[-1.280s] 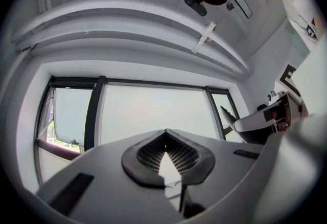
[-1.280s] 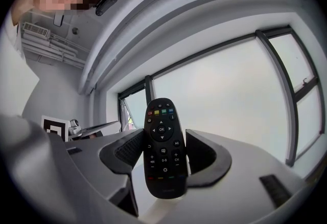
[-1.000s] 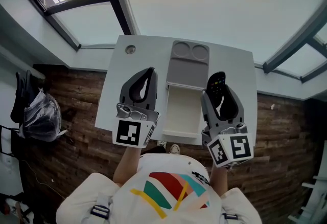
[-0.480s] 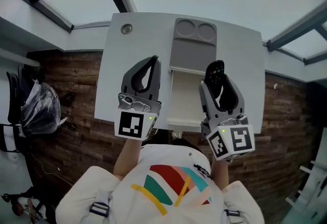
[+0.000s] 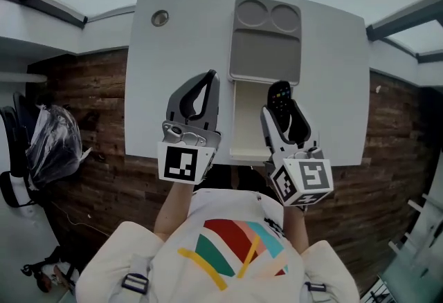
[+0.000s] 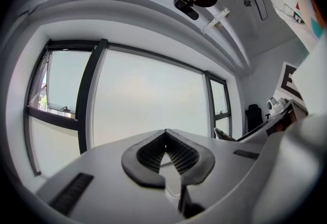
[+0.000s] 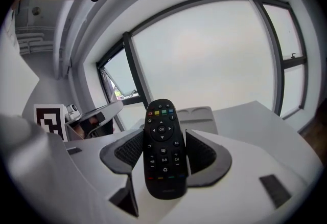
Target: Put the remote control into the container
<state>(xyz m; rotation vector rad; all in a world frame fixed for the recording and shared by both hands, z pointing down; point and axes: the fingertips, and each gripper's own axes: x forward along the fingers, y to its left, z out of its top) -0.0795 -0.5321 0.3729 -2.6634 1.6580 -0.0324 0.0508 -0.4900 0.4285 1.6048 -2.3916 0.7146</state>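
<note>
In the head view a container stands at the middle of the white table [image 5: 173, 52]: a white open box [image 5: 247, 122] with its grey lid [image 5: 266, 39] laid back on the far side. My right gripper [image 5: 278, 113] is shut on a black remote control [image 5: 279, 95], which it holds over the box's right edge. In the right gripper view the remote control [image 7: 162, 151] stands upright between the two pads [image 7: 202, 154], buttons facing the camera. My left gripper [image 5: 206, 81] hovers left of the box, shut, with nothing in it; its tips [image 6: 164, 135] meet.
A round grommet [image 5: 160, 18] sits in the table's far left corner. The table's near edge runs just under both grippers. A black bag [image 5: 52, 149] lies on the wooden floor at the left. Large windows [image 6: 148, 100] stand beyond the table.
The right gripper has carried the remote control leftward, from right of the white box to over its right edge. The head view has shifted, showing more of the table. The left gripper stays beside the box.
</note>
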